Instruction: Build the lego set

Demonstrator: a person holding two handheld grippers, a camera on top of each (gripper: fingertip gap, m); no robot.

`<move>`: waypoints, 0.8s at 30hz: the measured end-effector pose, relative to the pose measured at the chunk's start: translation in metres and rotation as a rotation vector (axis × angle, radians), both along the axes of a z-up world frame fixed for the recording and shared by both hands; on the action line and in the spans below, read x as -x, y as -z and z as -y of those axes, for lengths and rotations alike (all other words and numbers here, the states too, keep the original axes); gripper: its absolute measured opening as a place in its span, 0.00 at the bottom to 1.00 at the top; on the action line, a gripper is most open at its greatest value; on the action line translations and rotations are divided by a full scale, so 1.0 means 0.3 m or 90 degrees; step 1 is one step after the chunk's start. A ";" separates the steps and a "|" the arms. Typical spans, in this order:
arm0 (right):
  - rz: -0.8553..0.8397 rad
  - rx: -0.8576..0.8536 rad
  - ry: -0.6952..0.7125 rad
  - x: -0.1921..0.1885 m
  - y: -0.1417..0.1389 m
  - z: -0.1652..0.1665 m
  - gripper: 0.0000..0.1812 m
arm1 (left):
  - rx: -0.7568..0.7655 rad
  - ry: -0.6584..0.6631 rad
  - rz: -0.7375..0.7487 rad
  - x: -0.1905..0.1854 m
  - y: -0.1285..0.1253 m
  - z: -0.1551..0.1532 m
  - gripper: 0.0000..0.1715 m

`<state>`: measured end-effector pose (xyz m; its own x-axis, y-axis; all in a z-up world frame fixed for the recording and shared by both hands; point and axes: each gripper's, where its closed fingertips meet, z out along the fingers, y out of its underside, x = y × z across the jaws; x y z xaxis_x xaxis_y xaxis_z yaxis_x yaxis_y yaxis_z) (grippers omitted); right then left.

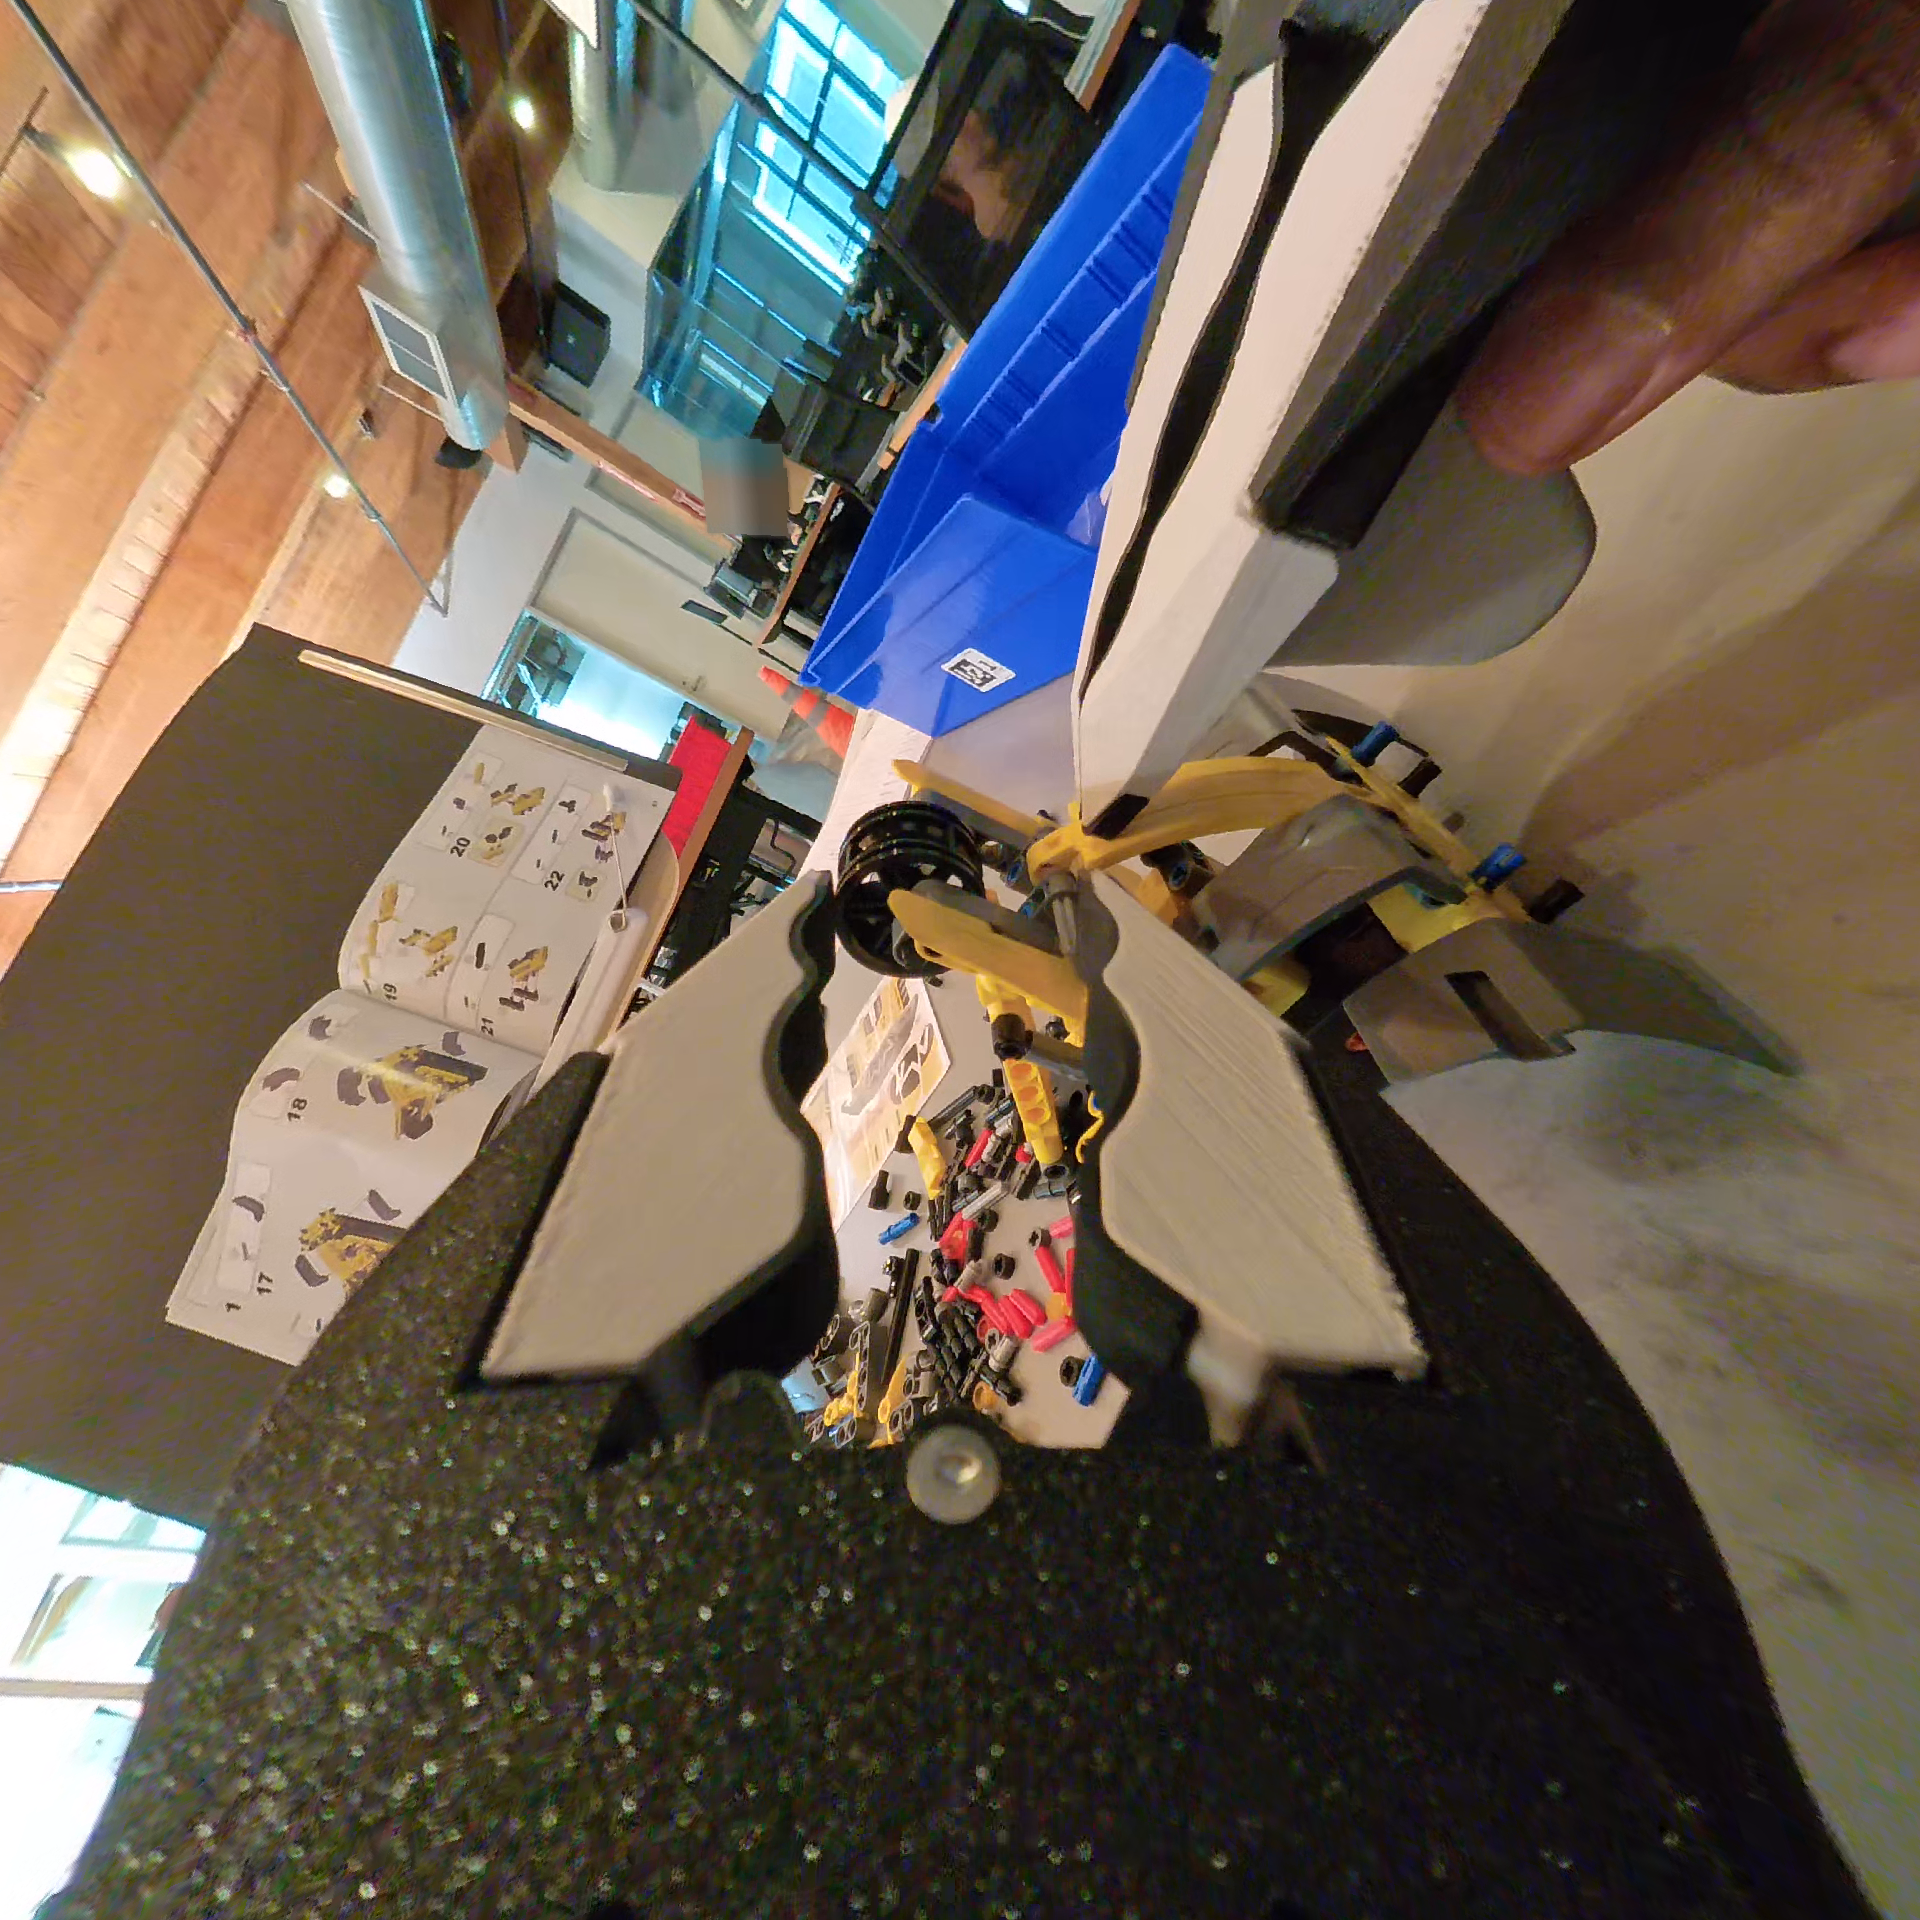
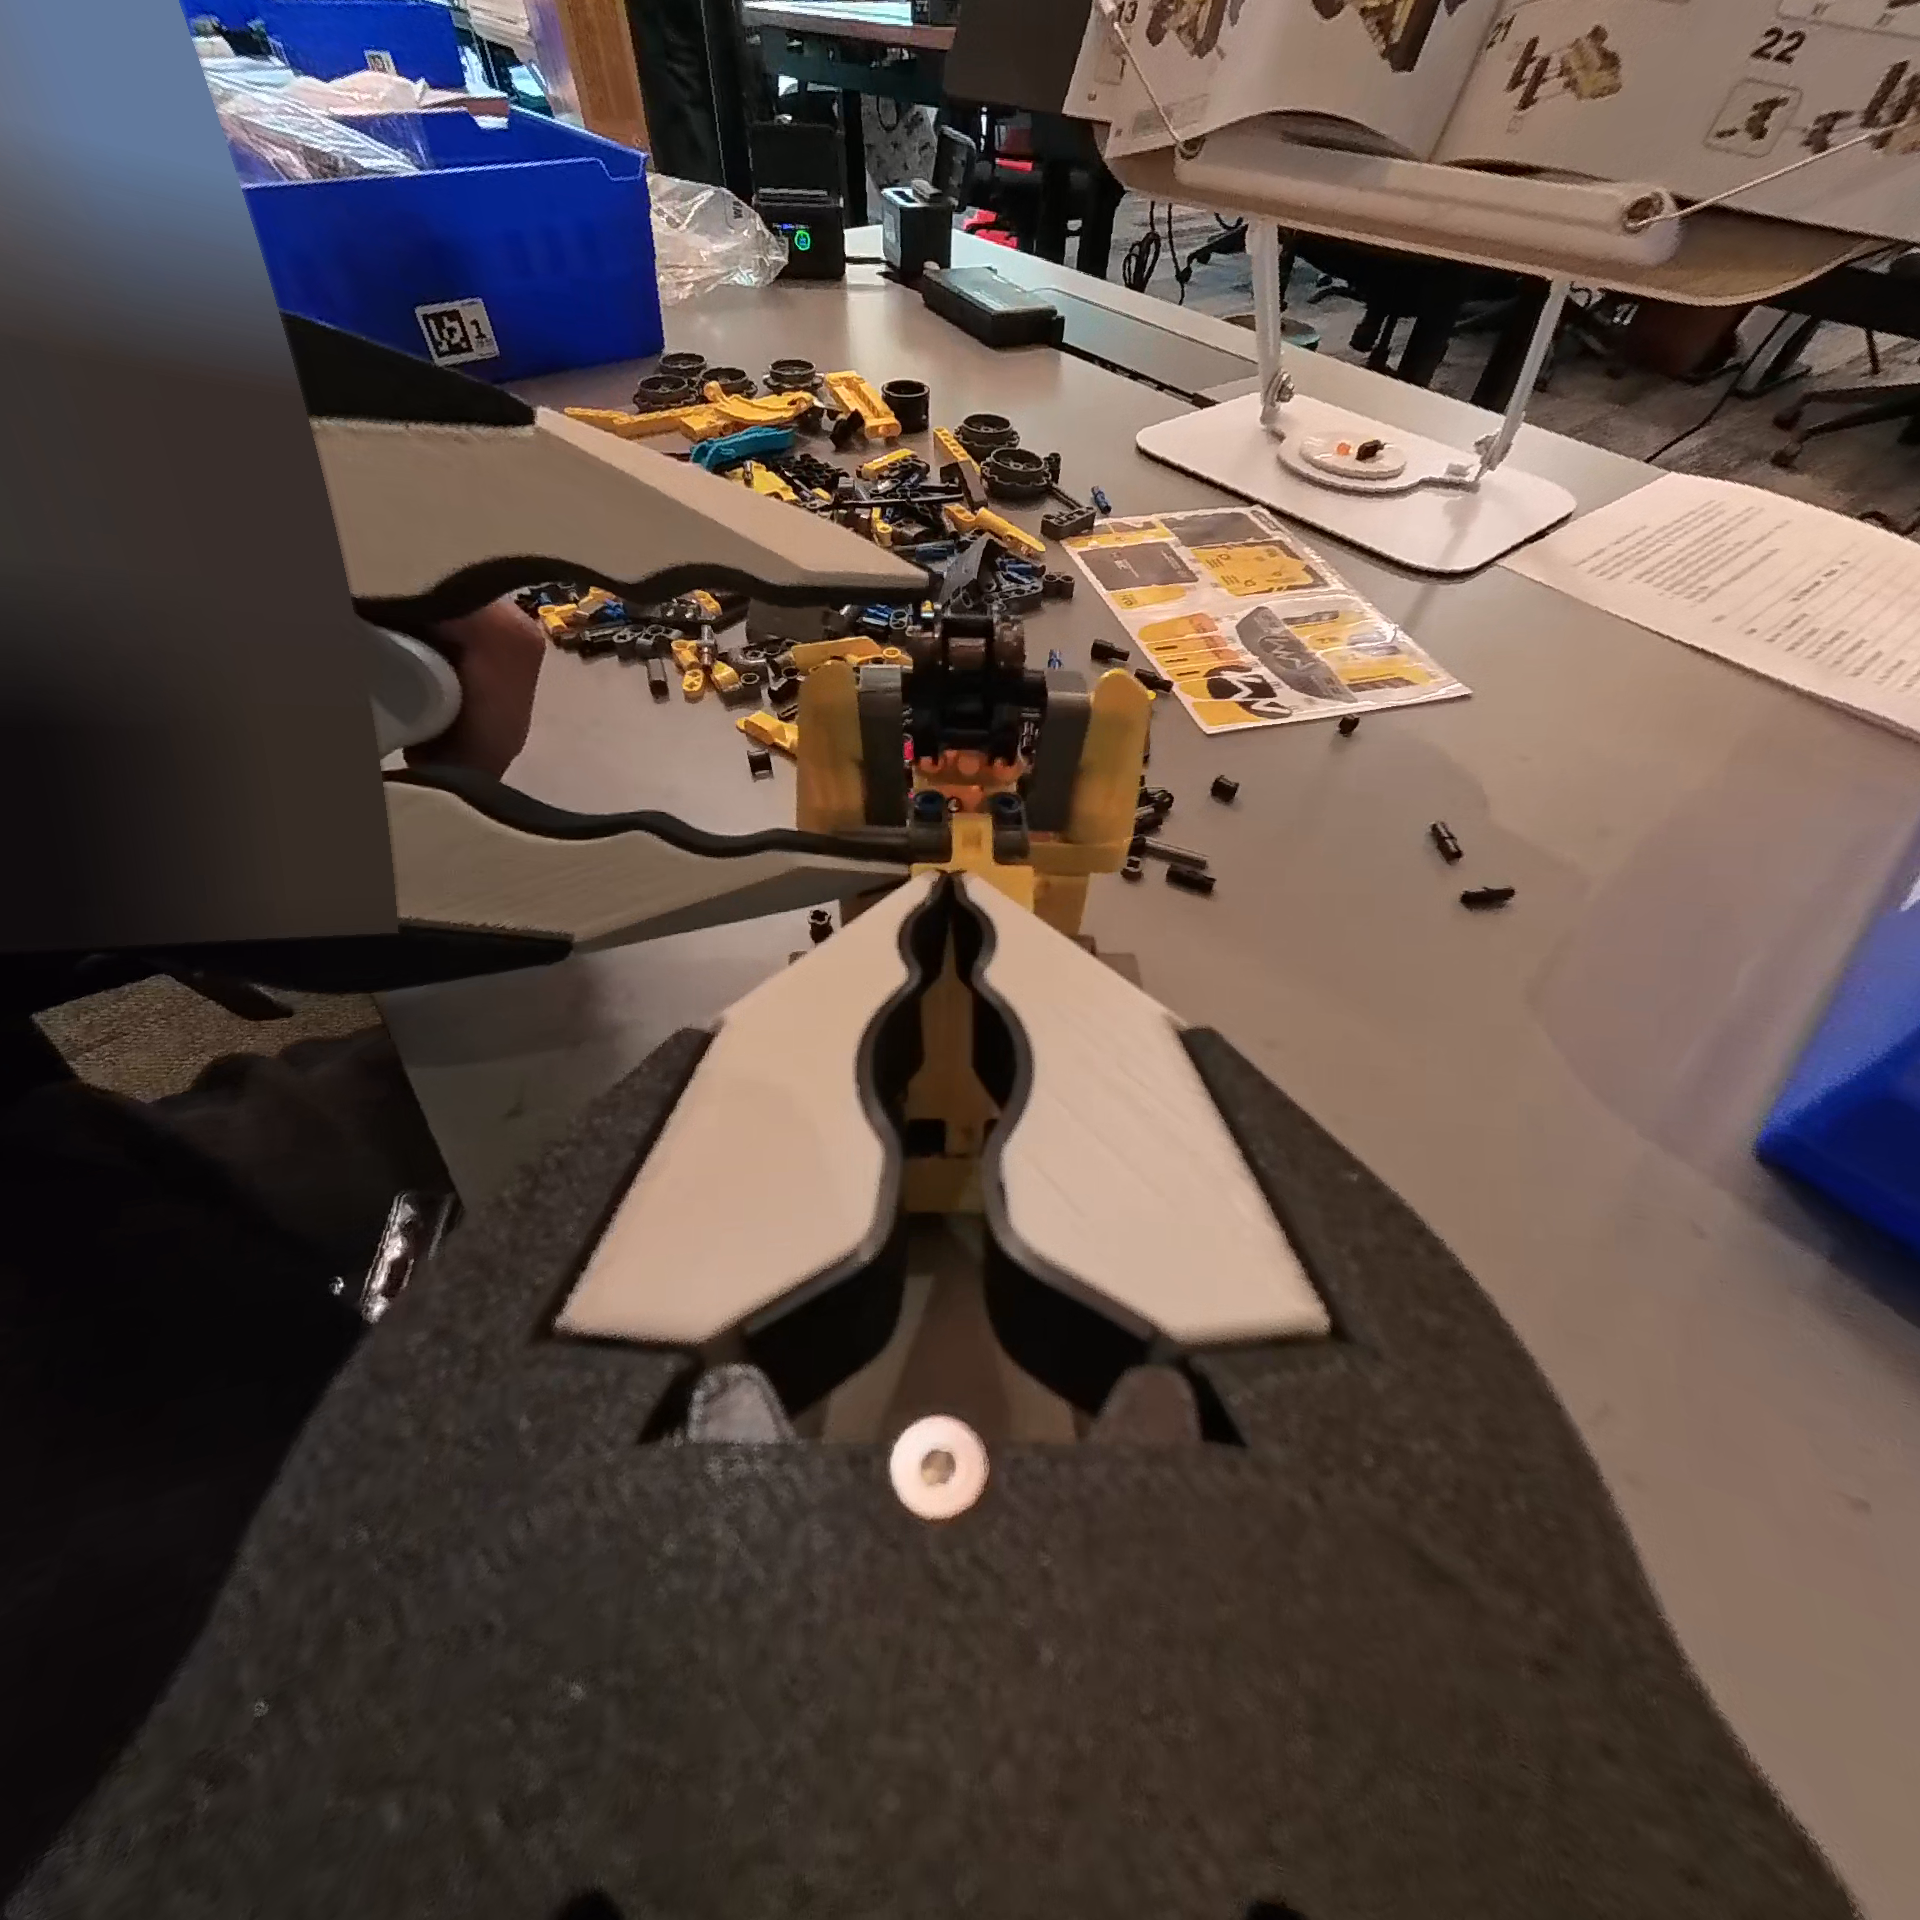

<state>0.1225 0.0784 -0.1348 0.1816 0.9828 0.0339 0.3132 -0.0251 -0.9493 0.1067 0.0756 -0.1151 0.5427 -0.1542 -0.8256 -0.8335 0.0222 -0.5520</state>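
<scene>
A partly built yellow and grey brick vehicle model [image 2: 1101, 727] stands on the grey table [image 2: 1455, 1039]. My right gripper [image 2: 943, 881] is shut on the model's near yellow end. In the left wrist view it comes in from the upper right [image 1: 1091, 821], with a person's hand [image 1: 1714, 260] behind it. My left gripper [image 1: 956, 914] is open and straddles the model [image 1: 1195, 790] from the side. A black wheel hub [image 1: 909, 894] sits between its fingertips. In the right wrist view the left gripper [image 2: 914, 717] reaches in from the left, its lower finger [image 2: 675, 873] against the model's base.
Several loose black, yellow, red and blue pieces [image 2: 831, 468] lie behind the model, also in the left wrist view [image 1: 977, 1247]. A sticker sheet [image 2: 1268, 613], a white booklet stand [image 2: 1351, 488], the open booklet [image 1: 416, 1018], printed paper [image 2: 1766, 592] and blue bins [image 2: 468, 260] [image 2: 1849, 1143] surround them. The grippers are tip to tip, or close to it.
</scene>
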 end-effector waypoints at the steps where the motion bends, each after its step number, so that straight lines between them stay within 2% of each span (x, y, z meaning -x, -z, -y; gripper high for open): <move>1: -0.001 -0.002 -0.003 -0.002 -0.001 0.001 0.00 | -0.001 0.000 0.000 0.000 0.000 0.000 0.26; 7: -0.075 0.003 0.018 -0.039 -0.060 -0.052 0.07 | -0.005 0.002 0.014 0.004 -0.001 0.001 0.26; 12: -0.050 0.033 -0.017 -0.045 -0.027 -0.054 0.16 | -0.004 -0.004 0.063 0.018 -0.003 0.007 0.26; 17: -0.032 0.008 -0.046 0.000 0.002 -0.002 0.16 | 0.017 -0.004 0.128 0.028 0.000 0.023 0.26; 20: 0.004 -0.003 -0.032 0.011 0.043 -0.012 0.15 | 0.037 -0.002 0.182 0.034 0.008 0.026 0.26; 24: -0.004 0.039 -0.042 0.009 0.051 -0.010 0.13 | 0.057 0.001 0.232 0.037 0.019 0.022 0.25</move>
